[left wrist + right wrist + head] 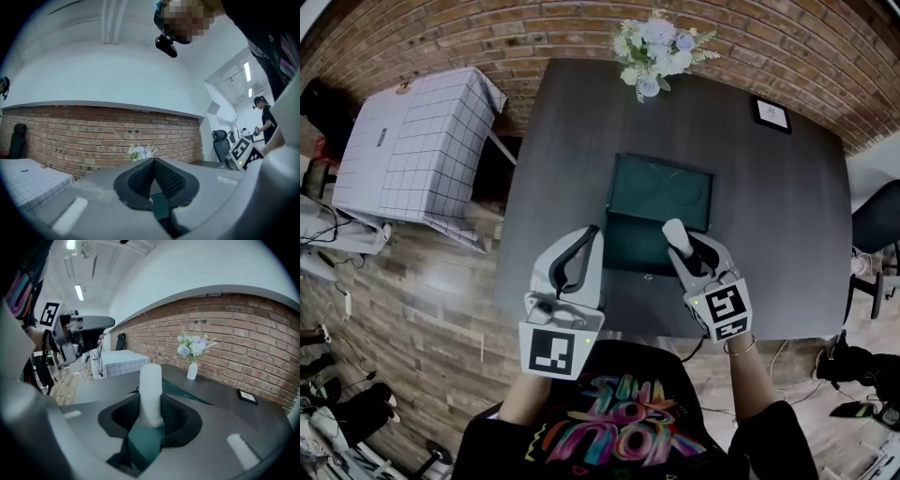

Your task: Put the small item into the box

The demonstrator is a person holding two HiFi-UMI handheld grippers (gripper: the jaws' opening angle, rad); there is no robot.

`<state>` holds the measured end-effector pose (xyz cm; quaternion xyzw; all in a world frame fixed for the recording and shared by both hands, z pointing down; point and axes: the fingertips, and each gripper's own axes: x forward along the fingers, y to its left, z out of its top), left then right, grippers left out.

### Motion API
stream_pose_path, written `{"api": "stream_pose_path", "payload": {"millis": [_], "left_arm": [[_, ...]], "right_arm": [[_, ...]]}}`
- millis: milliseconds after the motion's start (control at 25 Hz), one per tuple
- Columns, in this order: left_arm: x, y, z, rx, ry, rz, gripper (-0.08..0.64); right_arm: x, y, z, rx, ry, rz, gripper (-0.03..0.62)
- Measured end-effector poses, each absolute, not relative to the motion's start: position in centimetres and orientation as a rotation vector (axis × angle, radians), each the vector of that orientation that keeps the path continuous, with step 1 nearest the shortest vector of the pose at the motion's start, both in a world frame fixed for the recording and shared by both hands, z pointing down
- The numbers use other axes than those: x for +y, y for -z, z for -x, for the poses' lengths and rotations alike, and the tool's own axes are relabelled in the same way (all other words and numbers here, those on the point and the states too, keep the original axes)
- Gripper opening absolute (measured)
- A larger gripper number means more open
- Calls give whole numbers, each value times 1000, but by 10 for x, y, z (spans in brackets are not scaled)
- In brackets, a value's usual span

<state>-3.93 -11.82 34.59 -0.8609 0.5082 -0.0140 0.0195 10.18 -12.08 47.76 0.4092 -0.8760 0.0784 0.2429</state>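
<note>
A dark green box lies in the middle of the dark table (pixel 787 234), its tray (pixel 630 246) nearer me and its lid (pixel 661 190) open behind. The small item, a white cylinder (pixel 677 235) (pixel 151 392), stands upright between the jaws of my right gripper (pixel 682 251) (pixel 151 405), which is shut on it. It hangs over the tray's right part, and green shows below the jaws (pixel 143 441). My left gripper (pixel 592 234) (pixel 153 161) is shut with nothing in it, its tips by the tray's left edge.
A white vase of flowers (pixel 656 45) (pixel 193 352) stands at the table's far edge, a small picture frame (pixel 772 114) at the far right. A table under a checked cloth (pixel 422 150) stands to the left, an office chair (pixel 877 225) to the right.
</note>
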Motion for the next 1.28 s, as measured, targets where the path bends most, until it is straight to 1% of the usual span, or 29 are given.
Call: {"api": "stream_pose_path", "payload": {"millis": [520, 1280], "left_arm": [[-118, -363, 40, 1562, 74, 2709, 2], [-123, -377, 49, 1584, 75, 2739, 2]], "right_arm": [[-121, -570, -69, -2264, -280, -781, 137], [-117, -633, -57, -2041, -276, -554, 141]]}}
